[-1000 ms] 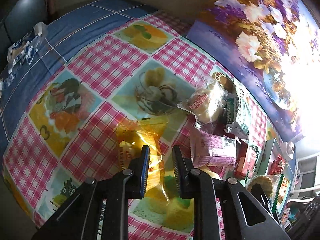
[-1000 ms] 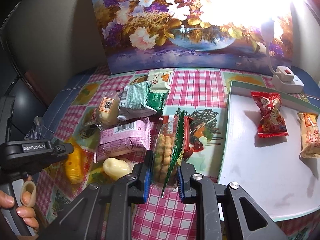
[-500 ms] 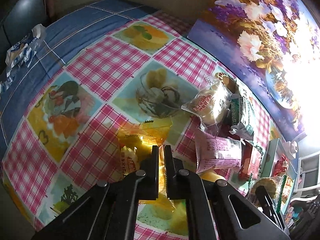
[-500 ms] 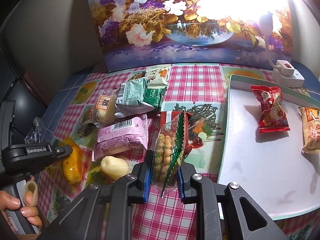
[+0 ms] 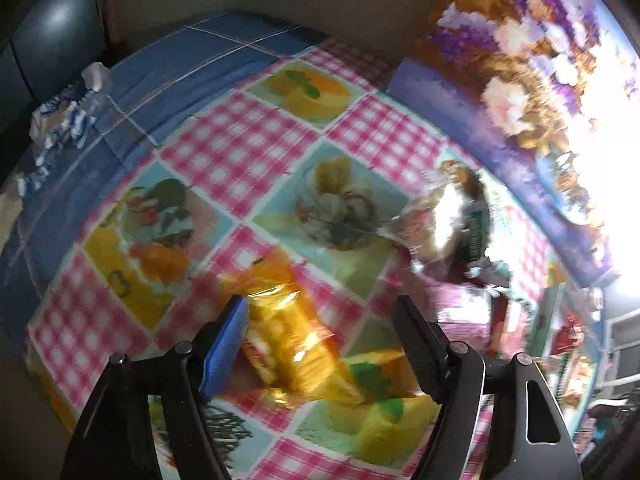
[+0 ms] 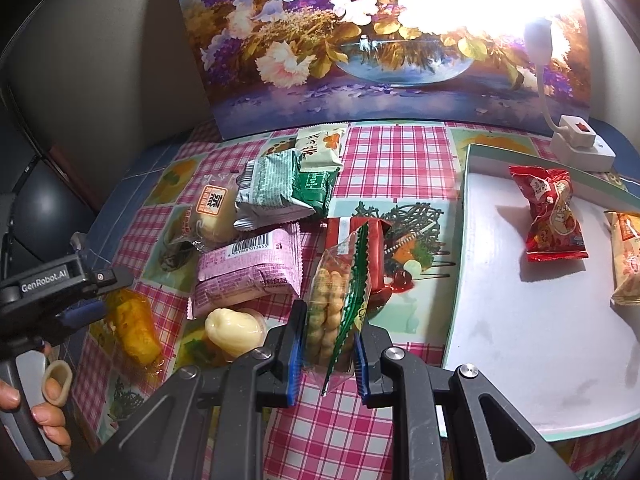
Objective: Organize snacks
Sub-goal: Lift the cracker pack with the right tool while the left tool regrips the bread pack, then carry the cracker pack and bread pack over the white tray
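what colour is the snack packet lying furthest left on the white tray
Red, with a printed picture on its front: the red packet on the white tray. It shows best in the right wrist view.

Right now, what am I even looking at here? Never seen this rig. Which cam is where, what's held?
No robot: a person holds a two-finger clamp in each hand, each with a fisheye camera looking along its fingers. The left-wrist view shows the left gripper with jaws opening around a yellow snack packet lying on the checked tablecloth. The right-wrist view shows the right gripper shut on a clear cookie bag. More snacks lie piled on the cloth; a red packet already lies on the white tray.
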A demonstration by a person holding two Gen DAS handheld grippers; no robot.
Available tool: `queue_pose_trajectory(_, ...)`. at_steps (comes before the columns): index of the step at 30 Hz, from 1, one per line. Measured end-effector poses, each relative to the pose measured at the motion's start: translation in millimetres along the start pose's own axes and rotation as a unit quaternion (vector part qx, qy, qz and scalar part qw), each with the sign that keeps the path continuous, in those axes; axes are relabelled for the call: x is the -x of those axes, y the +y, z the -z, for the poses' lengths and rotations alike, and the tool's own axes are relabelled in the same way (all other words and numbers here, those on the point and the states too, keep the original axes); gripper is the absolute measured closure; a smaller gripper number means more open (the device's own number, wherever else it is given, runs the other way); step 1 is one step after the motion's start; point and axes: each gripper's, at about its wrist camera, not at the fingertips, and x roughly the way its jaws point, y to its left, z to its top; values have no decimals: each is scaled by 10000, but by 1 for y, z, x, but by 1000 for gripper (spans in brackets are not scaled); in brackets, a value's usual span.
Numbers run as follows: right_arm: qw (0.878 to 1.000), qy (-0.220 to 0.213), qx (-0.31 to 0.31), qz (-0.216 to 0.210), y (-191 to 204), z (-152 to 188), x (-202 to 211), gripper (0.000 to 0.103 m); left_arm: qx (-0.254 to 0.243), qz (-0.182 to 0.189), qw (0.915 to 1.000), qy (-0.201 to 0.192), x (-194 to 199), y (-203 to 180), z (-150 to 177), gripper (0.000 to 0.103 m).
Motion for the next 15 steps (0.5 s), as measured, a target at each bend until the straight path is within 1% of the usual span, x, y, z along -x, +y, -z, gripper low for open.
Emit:
queue_pose_trajectory(3,10000,13,-5,-20,-1,0,0,80,88,-281,9994,190,-12,7,3,28)
queue_pose_trajectory(7,10000,33,-6,-30,-2,0,0,80,191,-409,9987,241,-20,16,5,28)
queue_pose_trajectory(8,10000,38,4,-32,-2,0,-1,80,211,-420,9985,295,-24,17,6,28)
queue_pose_trajectory(11,10000,58,21,-34,-1,0,-1,80,283,-258,9981,484,-36,19,11,29)
queue_pose_trajectory(12,10000,61,22,-33,-1,0,-2,80,281,-220,9981,505,-39,18,12,31)
queue_pose_trajectory(13,10000,65,22,-31,-1,0,-2,80,255,-178,9983,499,-39,17,13,42)
queue_pose_trajectory(14,10000,63,26,-32,-1,1,-2,80,229,-131,9984,492,-39,16,13,59)
queue_pose_trajectory(15,10000,63,28,-30,-1,0,-2,80,186,-152,9986,472,-39,14,13,60)
